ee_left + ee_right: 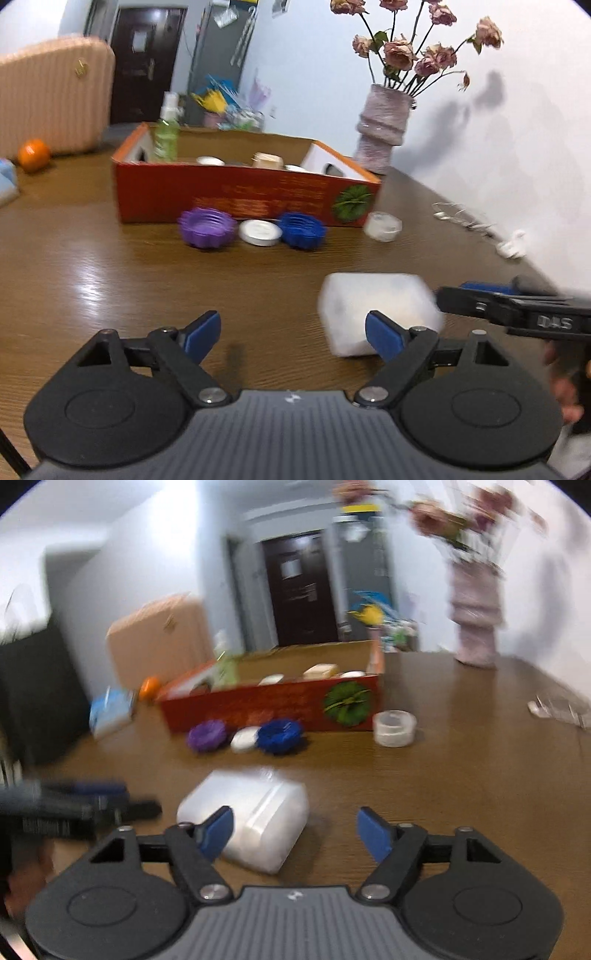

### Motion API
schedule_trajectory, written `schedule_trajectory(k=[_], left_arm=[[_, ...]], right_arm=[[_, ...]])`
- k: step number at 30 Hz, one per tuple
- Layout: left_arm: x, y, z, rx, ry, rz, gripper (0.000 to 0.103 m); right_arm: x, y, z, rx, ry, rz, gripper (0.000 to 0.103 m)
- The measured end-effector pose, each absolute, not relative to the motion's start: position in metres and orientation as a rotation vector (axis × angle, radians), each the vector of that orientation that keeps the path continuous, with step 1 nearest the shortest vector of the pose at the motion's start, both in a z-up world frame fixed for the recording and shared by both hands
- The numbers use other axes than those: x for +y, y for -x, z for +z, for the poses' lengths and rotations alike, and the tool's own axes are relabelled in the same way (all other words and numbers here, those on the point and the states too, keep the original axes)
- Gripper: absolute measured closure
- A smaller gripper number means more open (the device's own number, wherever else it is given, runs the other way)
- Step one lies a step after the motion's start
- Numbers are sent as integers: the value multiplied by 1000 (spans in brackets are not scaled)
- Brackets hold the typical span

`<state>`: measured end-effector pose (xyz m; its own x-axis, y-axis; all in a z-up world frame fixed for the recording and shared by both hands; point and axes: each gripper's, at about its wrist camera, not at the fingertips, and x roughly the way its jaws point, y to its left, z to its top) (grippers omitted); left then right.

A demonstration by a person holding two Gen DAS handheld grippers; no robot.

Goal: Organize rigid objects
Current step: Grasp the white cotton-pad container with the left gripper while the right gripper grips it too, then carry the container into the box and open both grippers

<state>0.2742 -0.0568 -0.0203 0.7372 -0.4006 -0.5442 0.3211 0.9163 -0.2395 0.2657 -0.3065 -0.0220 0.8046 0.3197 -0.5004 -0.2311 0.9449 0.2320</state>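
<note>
A white translucent plastic box (pixel 373 306) (pixel 255 812) lies on the brown wooden table (pixel 110 266). My left gripper (pixel 292 321) is open and empty, and the box sits just beyond its right finger. My right gripper (pixel 295 814) is open over the box's right part, its pads not pressing on it. A purple ribbed cap (pixel 207 227) (pixel 206 735), a white round lid (pixel 259 232) (pixel 244 739) and a blue ribbed cap (pixel 301 230) (pixel 279 735) line the front of an open orange carton (pixel 221 195) (pixel 258 705). A clear small jar (pixel 383 226) (pixel 394 728) stands at its right corner.
The carton holds a green spray bottle (pixel 167 136) and several small items. A pink vase (pixel 382 125) of dried roses stands by the wall, with a white cable (pixel 480 229) along it. An orange (pixel 34 155) and a blue packet (pixel 110 709) lie far left.
</note>
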Motion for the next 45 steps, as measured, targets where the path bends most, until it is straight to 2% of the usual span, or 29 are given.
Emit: schedule_trajectory(k=[1,3,4,6,8,10,12,22,30,40,45], left_arm=[[-61,-278,-20,641,161,-414,18],[-68,-285,-21,656,185,-428,24],[-72,-289,-22,672,188,-425,31],[-75,-298,-24,705,231,-443,36],[-74,-304,-25,736,304,-495,62],[-74,-304,-25,746,336,-506,62],[-75,-299,-26,743,342,-497,63],[-51,-247,-14,734,372,-446,64],[-42,-257,18,646,336,-433,64],[-38,-382,89,521,246,-399,64],[-29,-482,82,617,302,-368,64]], right_arm=[[-312,-269,-23,569,-220,288,42],[-320,-278,-28,587,-326,291,60],[-321,-281,-31,608,-364,294,63],[-320,-288,-35,624,-414,315,69],[-318,-292,-39,628,-443,325,73],[-318,-295,-42,643,-499,338,77],[-319,-295,-44,652,-554,357,89],[-294,-256,-29,657,-490,423,90],[-278,-259,2,594,-440,450,90],[-255,-379,74,499,-333,456,89],[-245,-477,82,563,-328,431,89]])
